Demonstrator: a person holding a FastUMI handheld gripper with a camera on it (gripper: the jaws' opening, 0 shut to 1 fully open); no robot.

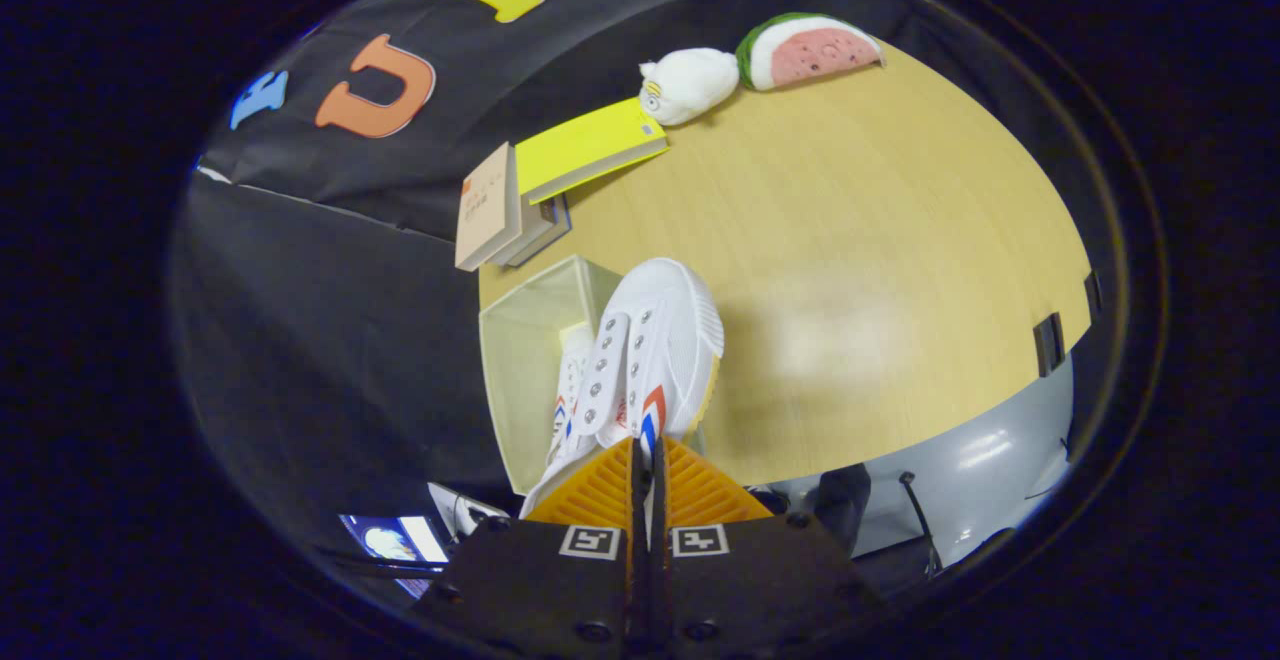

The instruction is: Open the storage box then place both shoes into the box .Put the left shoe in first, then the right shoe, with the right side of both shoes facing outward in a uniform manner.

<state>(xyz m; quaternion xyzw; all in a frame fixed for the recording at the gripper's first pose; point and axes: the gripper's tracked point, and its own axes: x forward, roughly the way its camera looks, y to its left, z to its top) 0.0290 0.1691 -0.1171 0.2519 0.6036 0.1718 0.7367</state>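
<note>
Gripper (645,460) pinches a white shoe (655,340) by its heel edge above the open storage box (520,360), where another shoe (570,380) apparently lies; the thin hold could slip, twisting it off-facing

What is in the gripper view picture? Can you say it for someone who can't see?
The claw is shut on a white shoe, holding it over an open clear storage box that seems to have another white shoe inside. Beyond them on the wooden table lie stacked books, a white plush toy and a watermelon plush.
</note>
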